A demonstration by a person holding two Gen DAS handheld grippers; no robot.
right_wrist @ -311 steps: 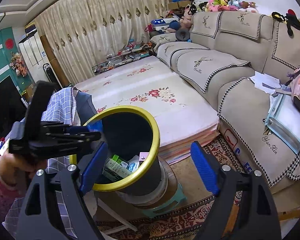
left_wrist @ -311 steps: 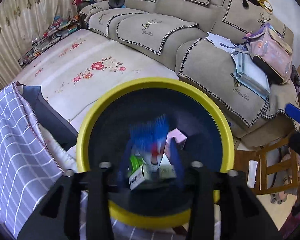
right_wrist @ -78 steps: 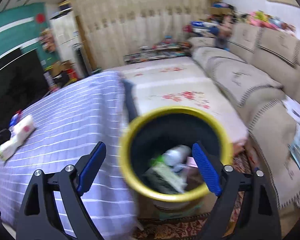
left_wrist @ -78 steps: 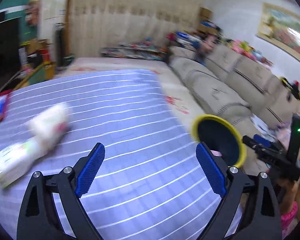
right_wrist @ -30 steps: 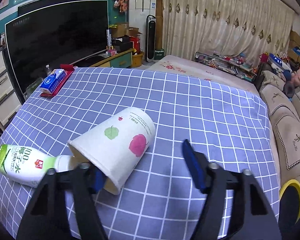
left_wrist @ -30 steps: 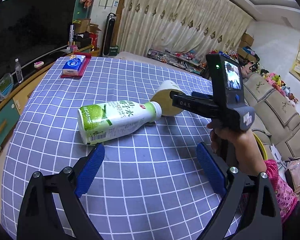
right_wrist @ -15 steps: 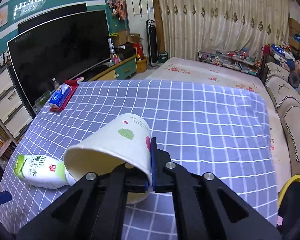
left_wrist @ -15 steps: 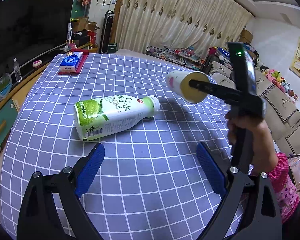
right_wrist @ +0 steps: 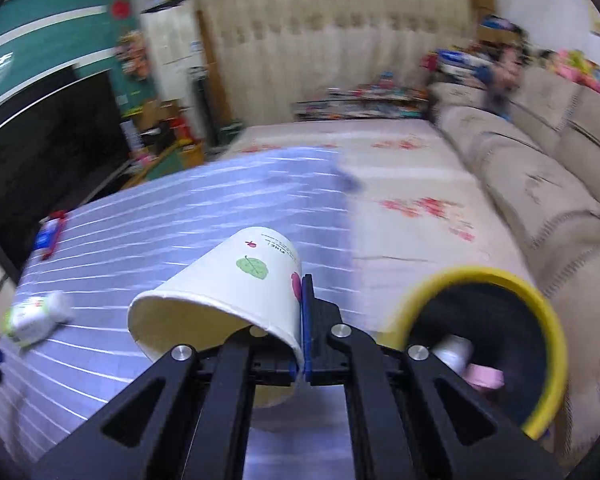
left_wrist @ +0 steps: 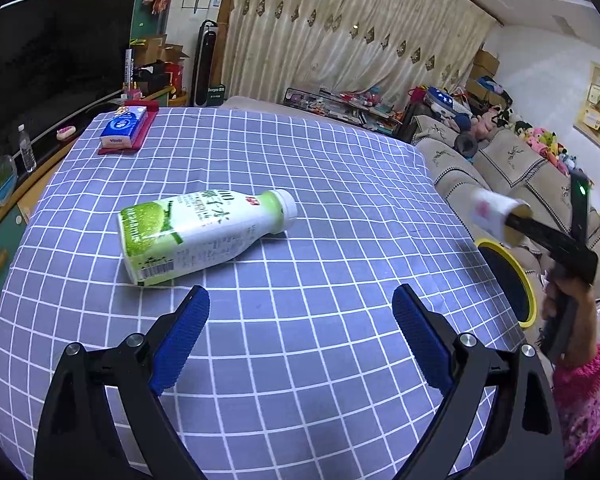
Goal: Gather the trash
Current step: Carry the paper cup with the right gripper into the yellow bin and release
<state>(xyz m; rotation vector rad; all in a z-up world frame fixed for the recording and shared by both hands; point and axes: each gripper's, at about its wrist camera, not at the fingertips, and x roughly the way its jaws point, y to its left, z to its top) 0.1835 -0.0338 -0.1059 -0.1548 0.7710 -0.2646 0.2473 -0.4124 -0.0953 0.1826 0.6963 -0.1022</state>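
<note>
My right gripper [right_wrist: 302,336] pinches the paper cup [right_wrist: 228,292] wall; bin [right_wrist: 540,308] lies right, off the table [left_wrist: 300,360] edge; left gripper [left_wrist: 300,336] open, empty

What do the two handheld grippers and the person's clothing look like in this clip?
Both grippers, left gripper and right gripper, have black angular frames with silver bolts and ribbed blue finger pads. The right unit's black handle carries a small green light. The person wears a pink knitted sleeve.

Your left wrist view looks down across the checked table [left_wrist: 300,340]; your right faces its far edge. Both share the yellow-rimmed bin [right_wrist: 540,300].
</note>
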